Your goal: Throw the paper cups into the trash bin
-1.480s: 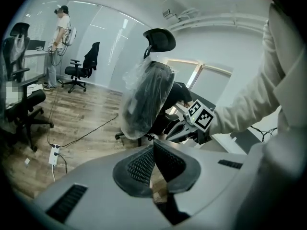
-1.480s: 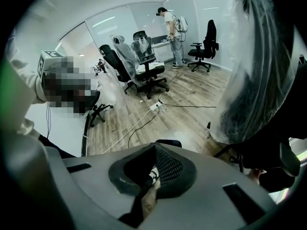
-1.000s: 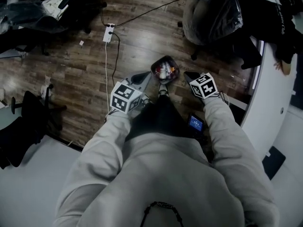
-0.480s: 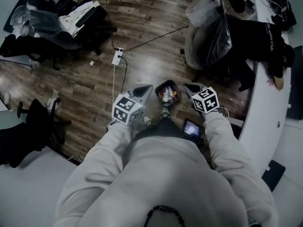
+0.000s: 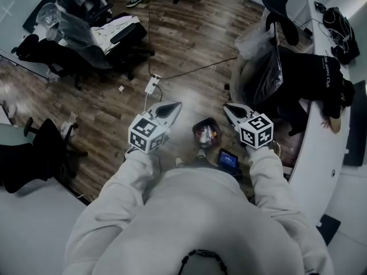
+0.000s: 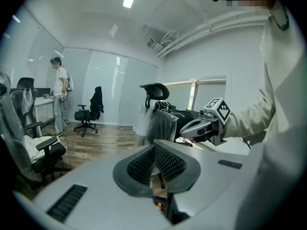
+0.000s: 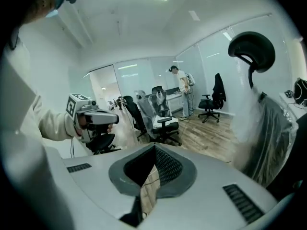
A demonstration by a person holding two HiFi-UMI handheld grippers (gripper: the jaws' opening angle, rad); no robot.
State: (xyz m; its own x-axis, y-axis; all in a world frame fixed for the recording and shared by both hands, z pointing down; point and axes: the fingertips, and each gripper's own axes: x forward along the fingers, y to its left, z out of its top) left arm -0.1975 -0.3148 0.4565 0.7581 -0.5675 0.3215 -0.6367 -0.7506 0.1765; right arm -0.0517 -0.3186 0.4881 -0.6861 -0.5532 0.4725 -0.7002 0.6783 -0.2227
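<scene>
A small dark trash bin (image 5: 205, 134) stands on the wood floor below and between my two grippers, with several light and red items inside; I cannot tell them apart as cups. My left gripper (image 5: 171, 107) is raised at the bin's left, jaws together and empty. At the bin's right, my right gripper (image 5: 228, 109) is held at the same height, also shut with nothing in it. In the left gripper view my left gripper (image 6: 154, 145) shows closed pads, and the right gripper (image 6: 201, 126) floats beyond. The right gripper view shows my right gripper (image 7: 154, 147) and the left gripper (image 7: 98, 118).
A phone-like device (image 5: 228, 160) lies by the bin. A power strip (image 5: 152, 85) and its cable cross the floor. Office chairs (image 5: 109, 36) stand at the far left, a plastic-wrapped chair (image 5: 261, 67) and a white desk (image 5: 312, 148) at the right. A person (image 6: 60, 95) stands far off.
Both grippers have risen away from the floor and stayed shut. The head view now takes in more of the room, and the bin looks smaller and lower between them.
</scene>
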